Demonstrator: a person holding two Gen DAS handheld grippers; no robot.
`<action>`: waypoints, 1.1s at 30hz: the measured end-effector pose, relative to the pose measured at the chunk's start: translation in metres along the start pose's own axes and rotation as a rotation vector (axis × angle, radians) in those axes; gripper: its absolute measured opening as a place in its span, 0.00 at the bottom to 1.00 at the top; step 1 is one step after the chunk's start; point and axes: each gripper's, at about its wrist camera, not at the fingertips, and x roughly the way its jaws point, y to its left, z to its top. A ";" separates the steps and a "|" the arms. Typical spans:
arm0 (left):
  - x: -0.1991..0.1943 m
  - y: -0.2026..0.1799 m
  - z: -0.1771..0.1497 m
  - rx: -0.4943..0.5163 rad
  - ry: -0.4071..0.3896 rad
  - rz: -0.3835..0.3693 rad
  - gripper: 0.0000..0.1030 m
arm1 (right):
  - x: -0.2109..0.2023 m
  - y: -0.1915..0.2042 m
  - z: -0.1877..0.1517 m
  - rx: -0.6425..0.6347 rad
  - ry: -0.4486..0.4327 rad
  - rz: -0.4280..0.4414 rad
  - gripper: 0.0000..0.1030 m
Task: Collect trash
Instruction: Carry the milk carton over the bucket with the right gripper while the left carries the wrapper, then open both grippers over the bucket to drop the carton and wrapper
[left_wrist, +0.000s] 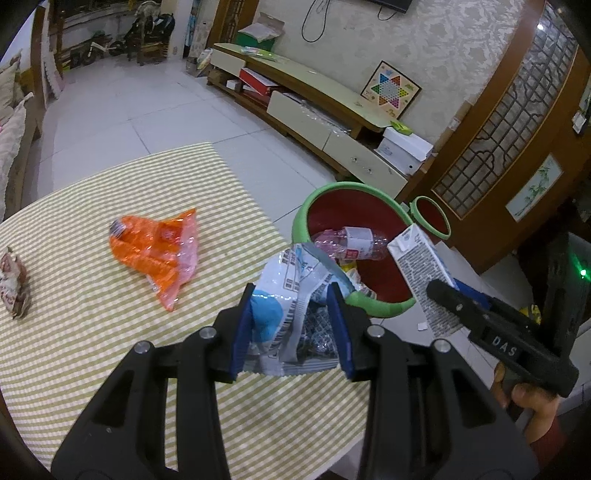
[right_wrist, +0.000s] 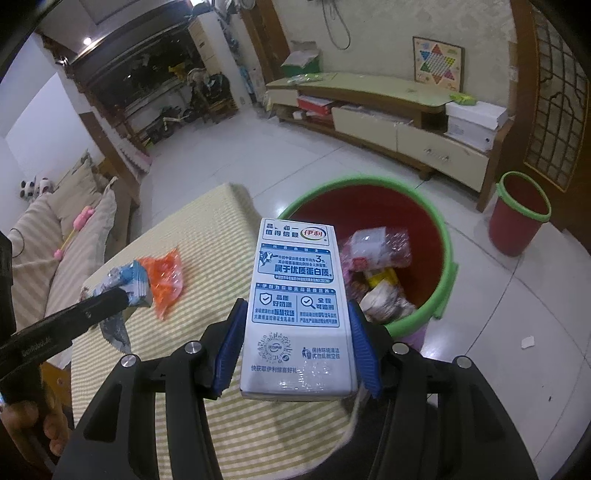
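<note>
My left gripper (left_wrist: 291, 295) is shut on a crumpled white and blue wrapper (left_wrist: 291, 291), held above the table edge beside the bin; it also shows in the right wrist view (right_wrist: 129, 286). My right gripper (right_wrist: 295, 317) is shut on a white and blue milk carton (right_wrist: 297, 306), held upright near the bin's rim; the carton also shows in the left wrist view (left_wrist: 424, 273). The red bin with a green rim (right_wrist: 448, 254) stands on the floor beside the table and holds a plastic bottle (left_wrist: 351, 242) and wrappers. An orange wrapper (left_wrist: 155, 251) and a brown crumpled wrapper (left_wrist: 14, 286) lie on the table.
The table has a yellow striped cloth (left_wrist: 110, 350). A second smaller red bin (right_wrist: 517, 218) stands by the wooden partition. A low TV cabinet (right_wrist: 388, 114) runs along the far wall. A sofa (right_wrist: 55, 236) stands left of the table. The floor is white tile.
</note>
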 end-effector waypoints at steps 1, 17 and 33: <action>0.002 -0.003 0.002 0.004 0.000 -0.004 0.35 | -0.002 -0.004 0.003 0.003 -0.010 -0.005 0.51; 0.052 -0.055 0.040 0.080 0.033 -0.056 0.35 | 0.008 -0.048 0.035 0.031 -0.048 -0.046 0.51; 0.083 -0.082 0.061 0.097 0.060 -0.084 0.37 | 0.027 -0.070 0.031 0.082 -0.016 -0.066 0.51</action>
